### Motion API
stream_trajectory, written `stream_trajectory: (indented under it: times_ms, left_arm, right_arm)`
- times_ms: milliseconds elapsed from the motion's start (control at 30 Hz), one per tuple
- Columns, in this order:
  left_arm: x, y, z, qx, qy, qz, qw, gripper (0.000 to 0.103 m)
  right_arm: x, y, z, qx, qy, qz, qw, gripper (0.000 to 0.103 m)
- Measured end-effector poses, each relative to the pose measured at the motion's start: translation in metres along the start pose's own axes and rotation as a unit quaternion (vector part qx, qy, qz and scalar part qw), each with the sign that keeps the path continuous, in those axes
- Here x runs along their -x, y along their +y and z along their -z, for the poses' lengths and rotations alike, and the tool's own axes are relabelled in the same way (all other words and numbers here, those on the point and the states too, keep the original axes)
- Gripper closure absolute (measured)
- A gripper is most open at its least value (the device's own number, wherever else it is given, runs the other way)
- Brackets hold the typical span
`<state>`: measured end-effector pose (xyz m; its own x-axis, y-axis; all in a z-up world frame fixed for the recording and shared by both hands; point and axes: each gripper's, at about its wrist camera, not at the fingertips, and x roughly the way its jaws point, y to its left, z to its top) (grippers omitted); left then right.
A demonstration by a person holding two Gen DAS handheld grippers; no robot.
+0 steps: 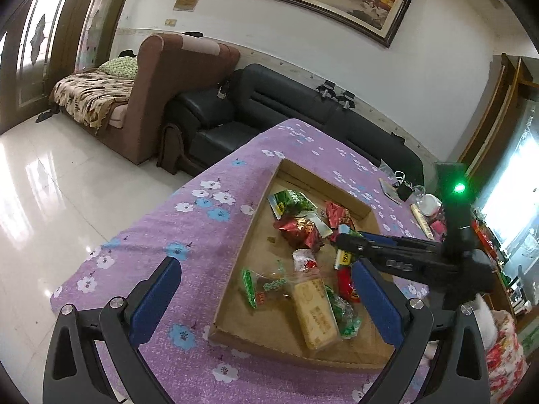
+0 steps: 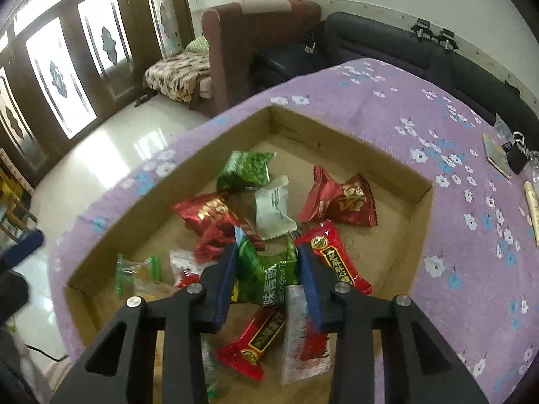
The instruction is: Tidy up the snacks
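Item: green snack packet, in cardboard tray on purple floral cloth.
Your right gripper: jaws narrowed onto packet, blue pads pressing both its sides; packet's long axis runs across gap, printed face up.
Your left gripper: jaws wide, nothing between them, hovering over tray's near end, above biscuit pack.
Remaining stock: red packets, white sachet, loose in tray.
Nearer hand: right, already on packet; lift looks like next step.
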<state>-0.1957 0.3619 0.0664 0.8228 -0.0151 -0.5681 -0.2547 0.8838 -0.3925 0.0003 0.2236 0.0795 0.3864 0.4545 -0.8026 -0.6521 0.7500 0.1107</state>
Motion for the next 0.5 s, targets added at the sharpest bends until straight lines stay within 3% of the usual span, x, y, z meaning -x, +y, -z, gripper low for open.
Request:
stream_trajectory:
  times_ms: [100, 300, 500]
  left_arm:
    - [0.001, 0.006, -0.001, 0.008, -0.003, 0.001, 1.0000, 0.001]
    - [-0.001, 0.014, 0.000, 0.021, -0.002, 0.007, 0.9998, 0.001]
    - [0.000, 0.011, 0.002, 0.018, 0.001, 0.015, 0.9997, 0.001]
  right_arm:
    - [0.010, 0.004, 0.007, 0.000, 0.015, -0.033, 0.999, 0.067]
    - [0.018, 0.016, 0.035, 0.019, 0.059, -0.047, 0.997, 0.066]
    - [0.001, 0.015, 0.030, 0.030, 0.075, 0.017, 0.997, 0.066]
